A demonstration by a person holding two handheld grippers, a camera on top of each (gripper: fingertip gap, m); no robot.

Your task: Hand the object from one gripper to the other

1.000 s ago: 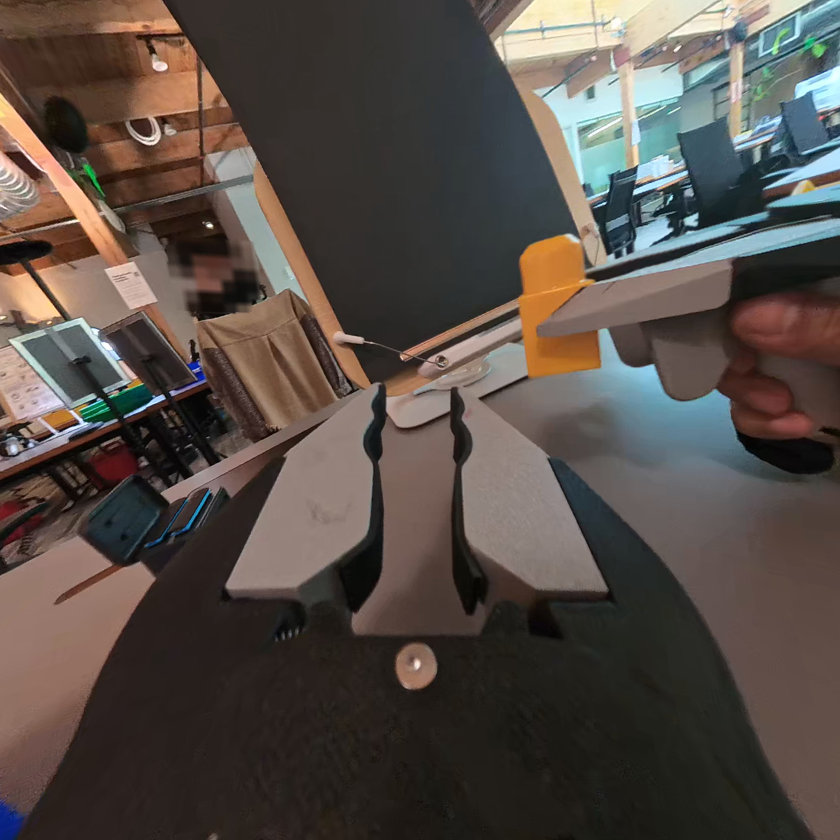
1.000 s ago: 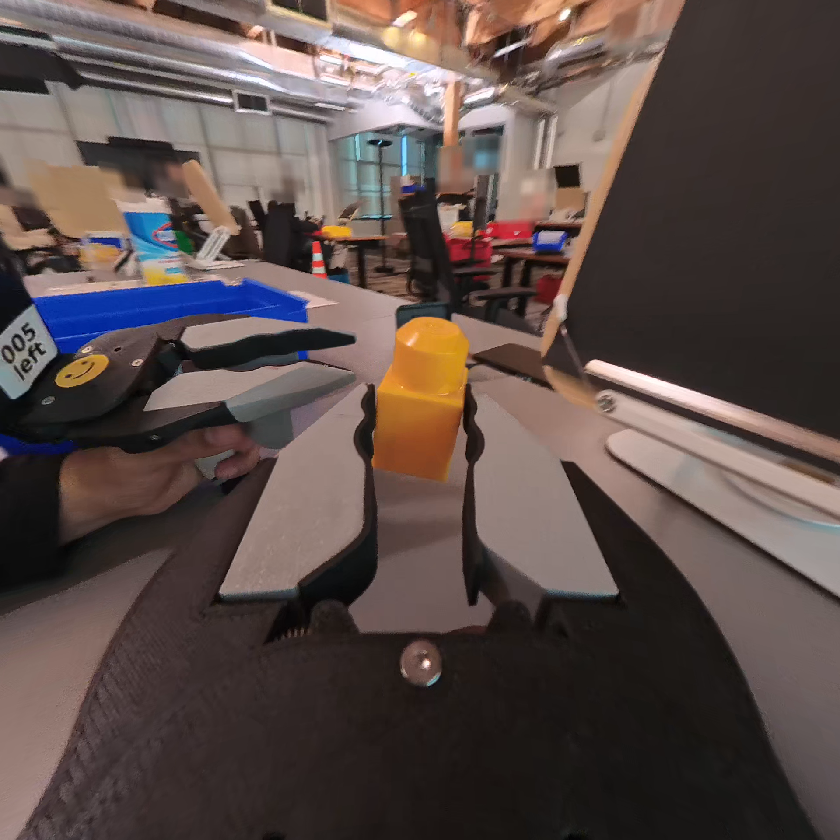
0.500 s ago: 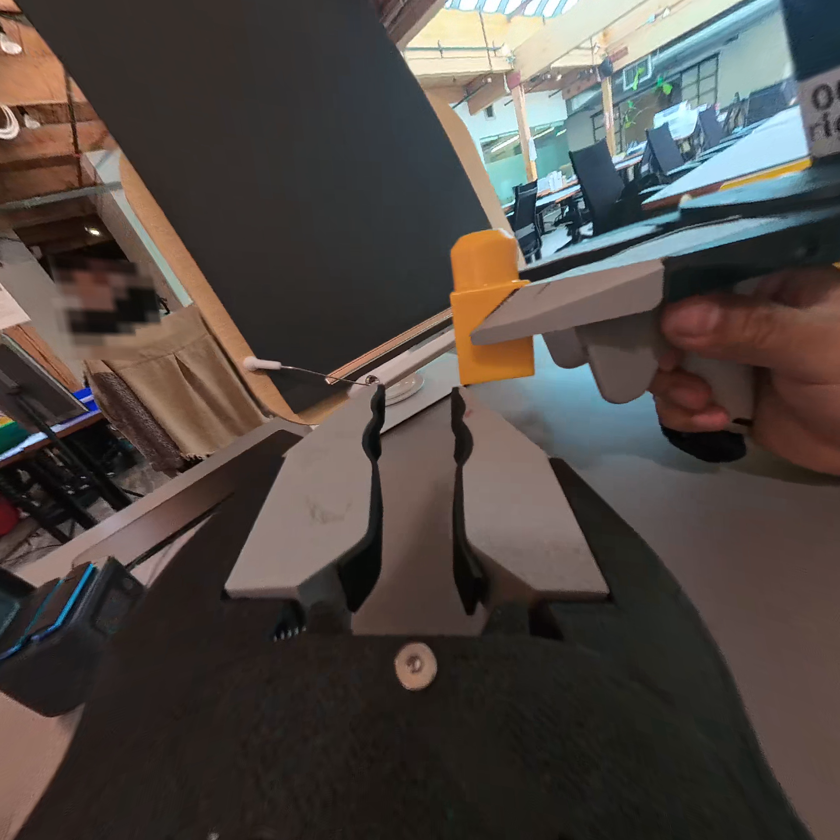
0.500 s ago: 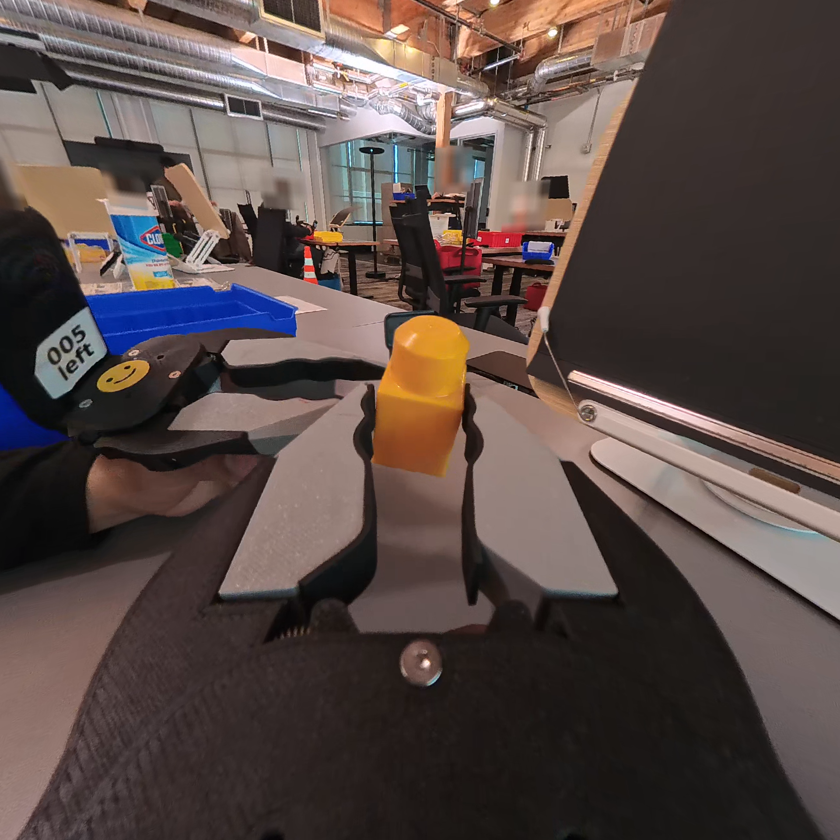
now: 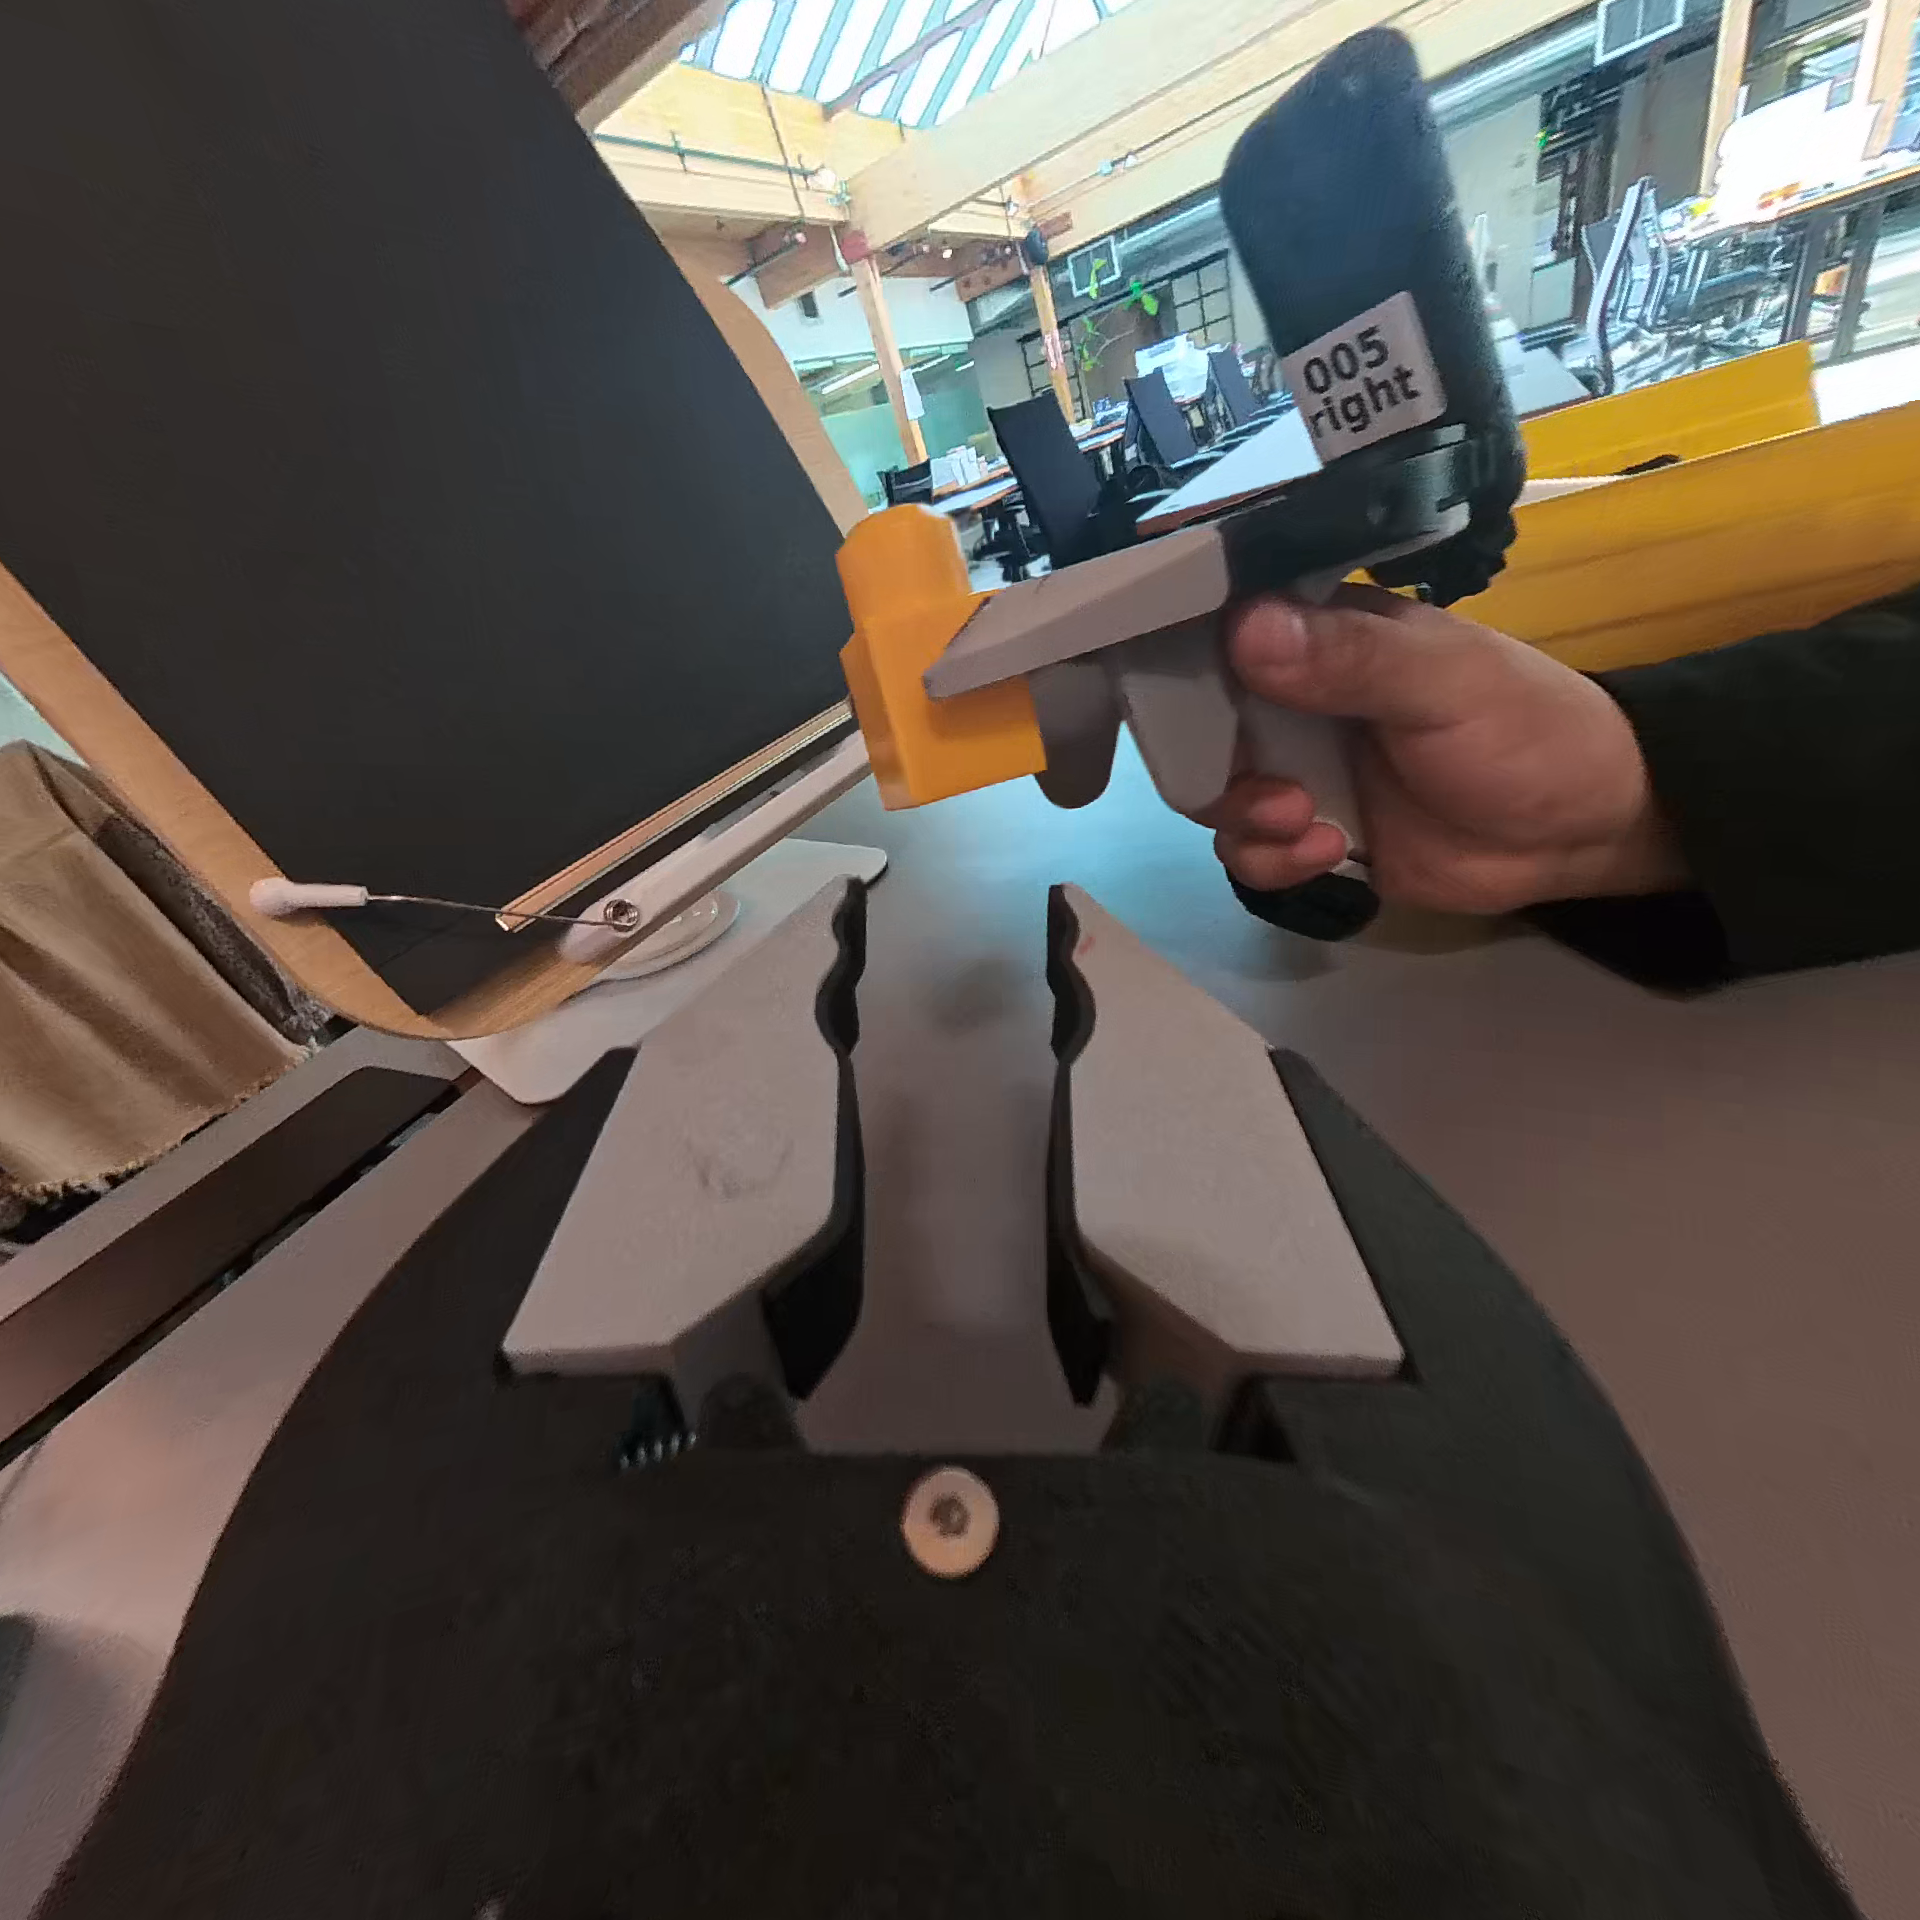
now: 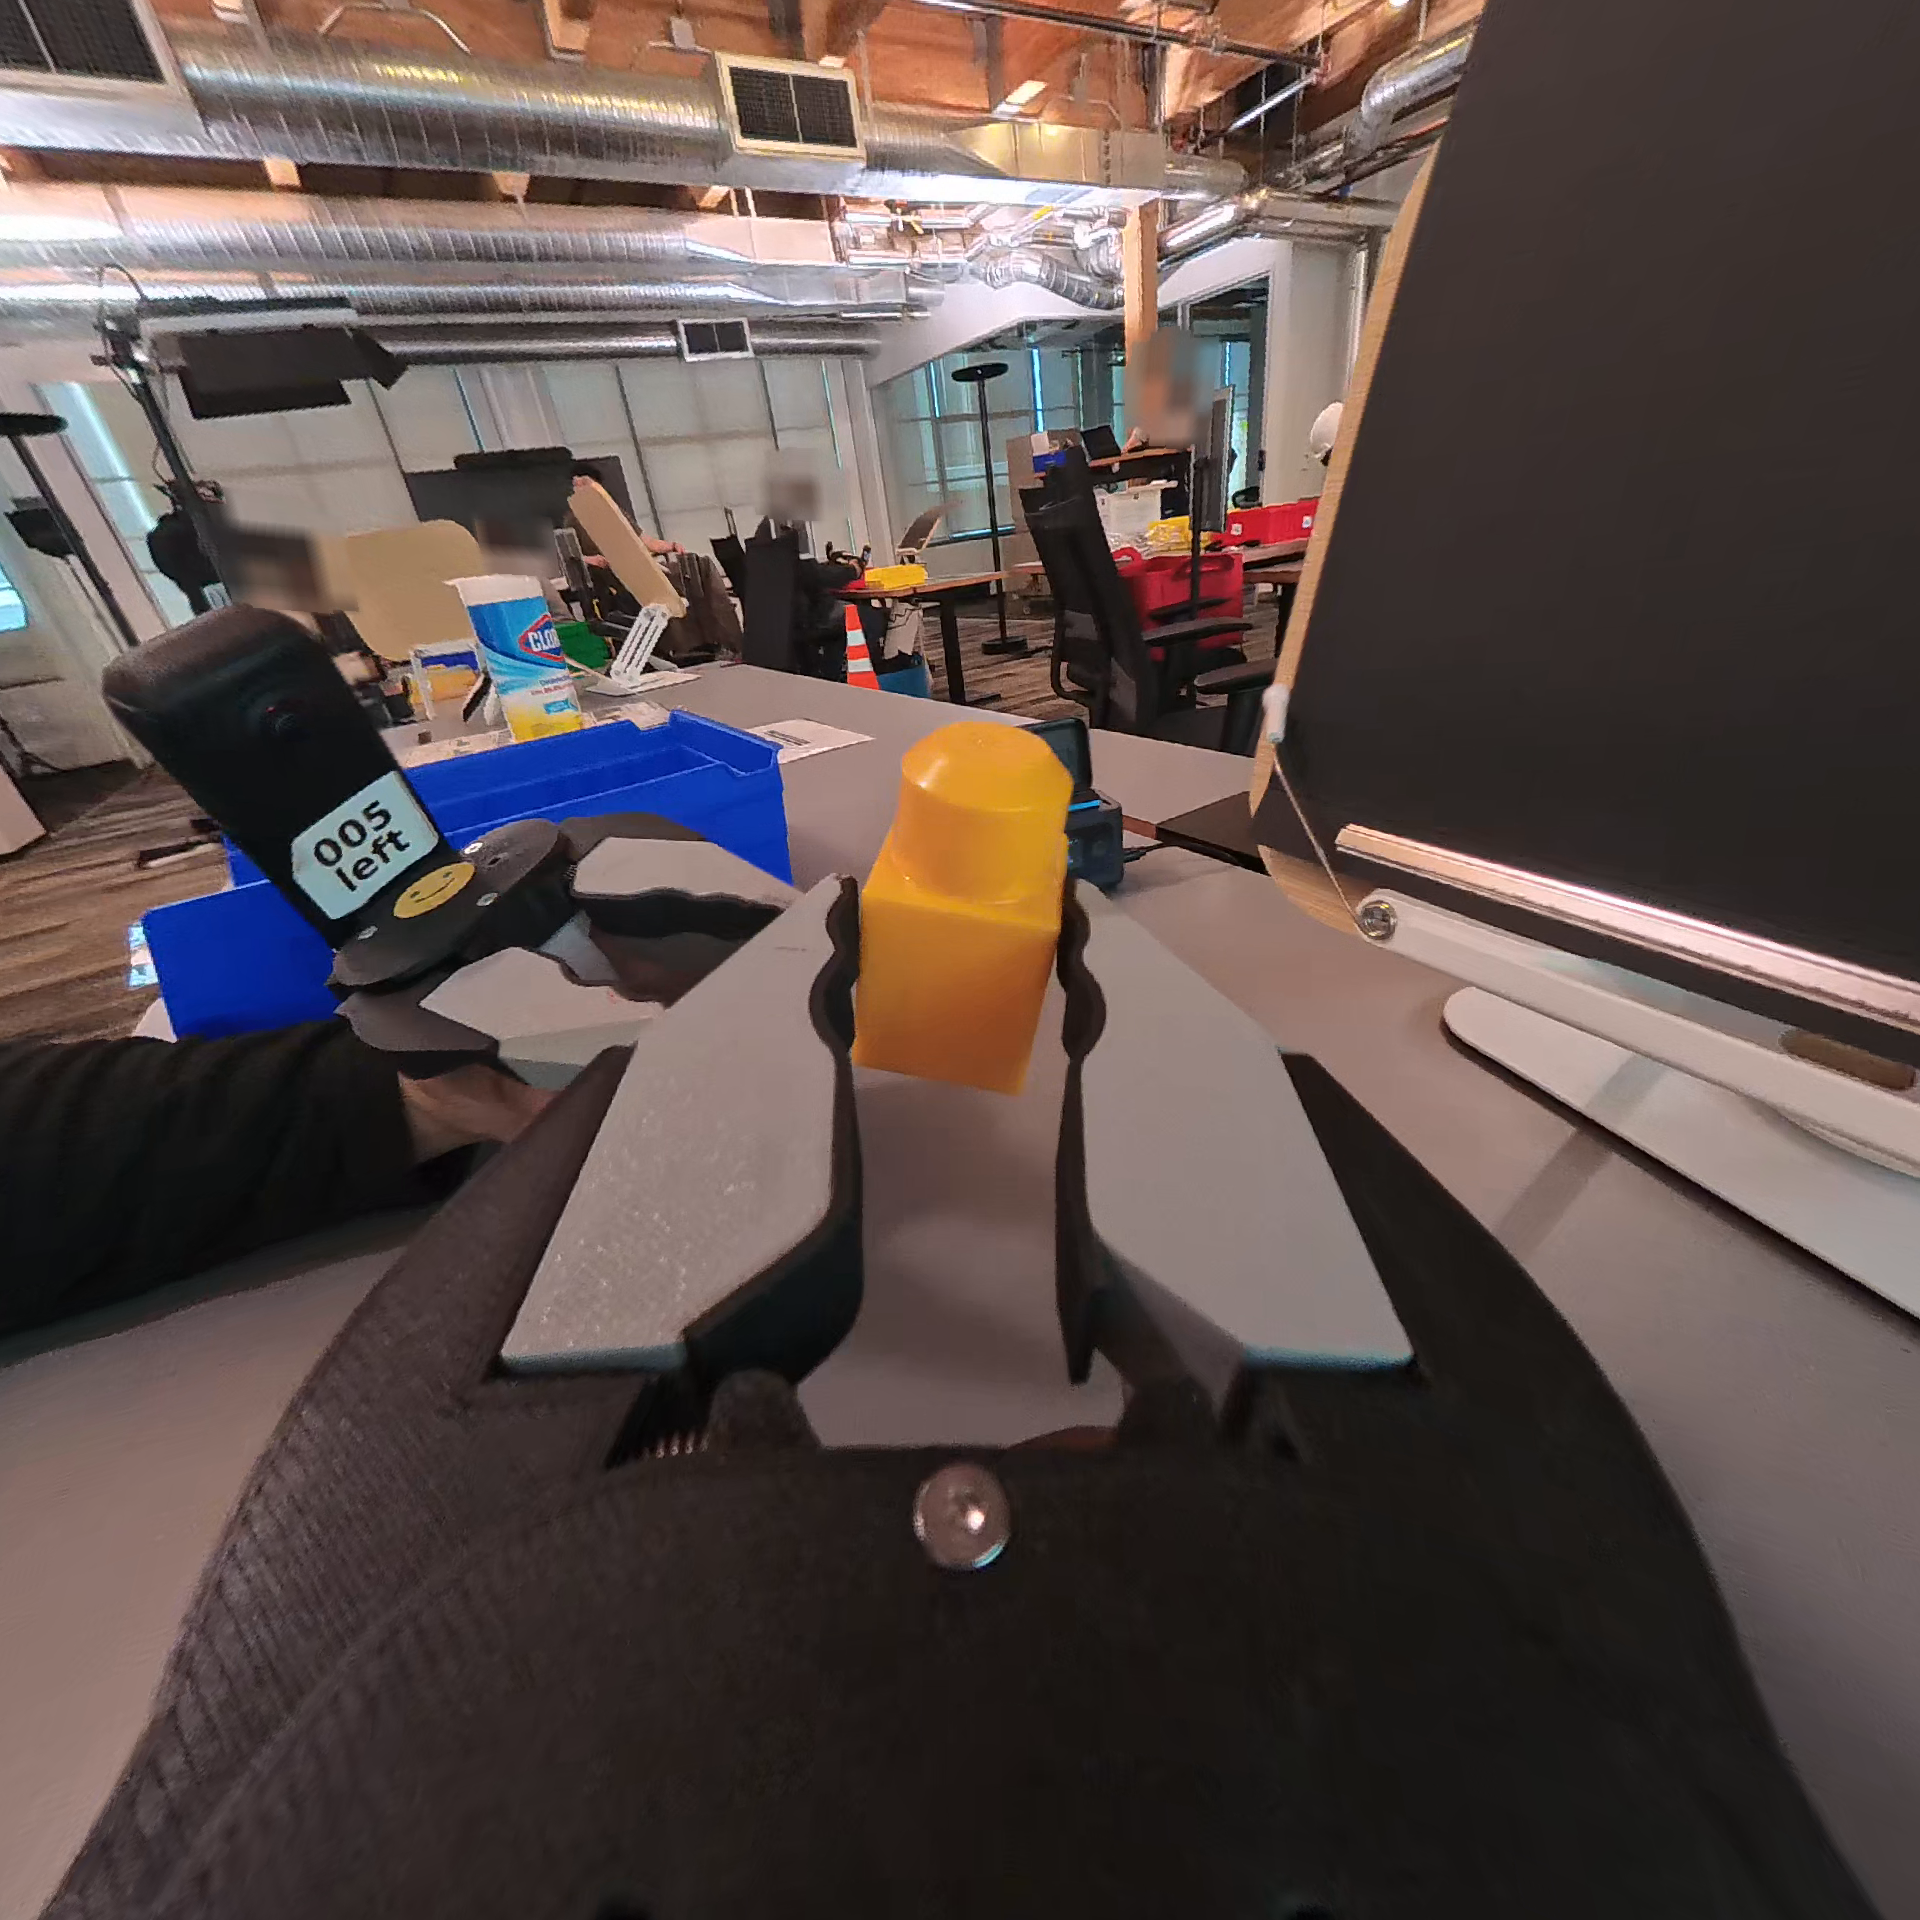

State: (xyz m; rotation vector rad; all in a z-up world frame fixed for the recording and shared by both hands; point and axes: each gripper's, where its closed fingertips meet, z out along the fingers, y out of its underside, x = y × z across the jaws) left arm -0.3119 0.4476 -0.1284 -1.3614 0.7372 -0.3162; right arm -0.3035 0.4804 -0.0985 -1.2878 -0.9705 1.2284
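Two grippers face a handover above the grey table (image 5: 1558,1195). Going left to right: the left gripper (image 5: 951,935) has its fingers apart with nothing between them, and the orange block (image 5: 925,675) hangs at about twelve o'clock from its tips, up off the table and not yet between them. At two o'clock the right gripper (image 6: 956,925) has its fingers clamped on the block's lower body. If the right one lets go before the left one closes, the block would likely drop; a skewed approach could knock it loose.
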